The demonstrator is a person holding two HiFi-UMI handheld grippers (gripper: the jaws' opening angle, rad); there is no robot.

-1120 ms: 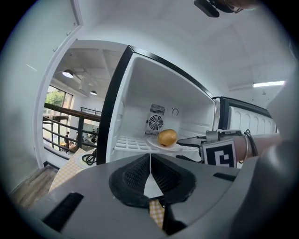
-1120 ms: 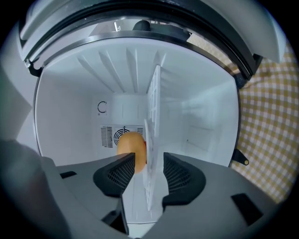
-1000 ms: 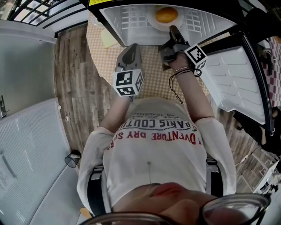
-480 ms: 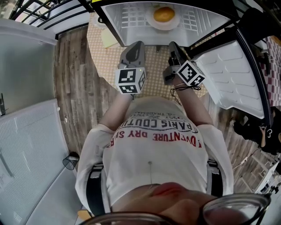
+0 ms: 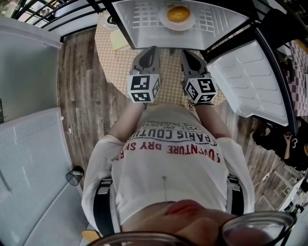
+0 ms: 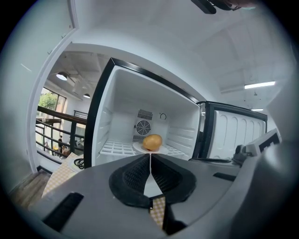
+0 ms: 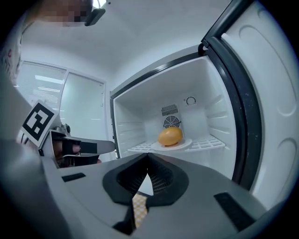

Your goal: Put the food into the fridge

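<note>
Presently left tool (image 5: 153, 49) and right tool (image 5: 186, 53) both closed, empty, side by side; straight ahead, orange food (image 5: 178, 13) sits on plate (image 5: 166, 23) inside open fridge (image 6: 124, 100).

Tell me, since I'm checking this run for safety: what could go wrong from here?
1. The fridge door stands wide open; if left so, the food won't stay cold.
2. The round food lies loose on its plate on the wire shelf; a hard door slam might roll it off.
3. The right gripper is shut and empty beside the door; a careless swing could knock it.
</note>
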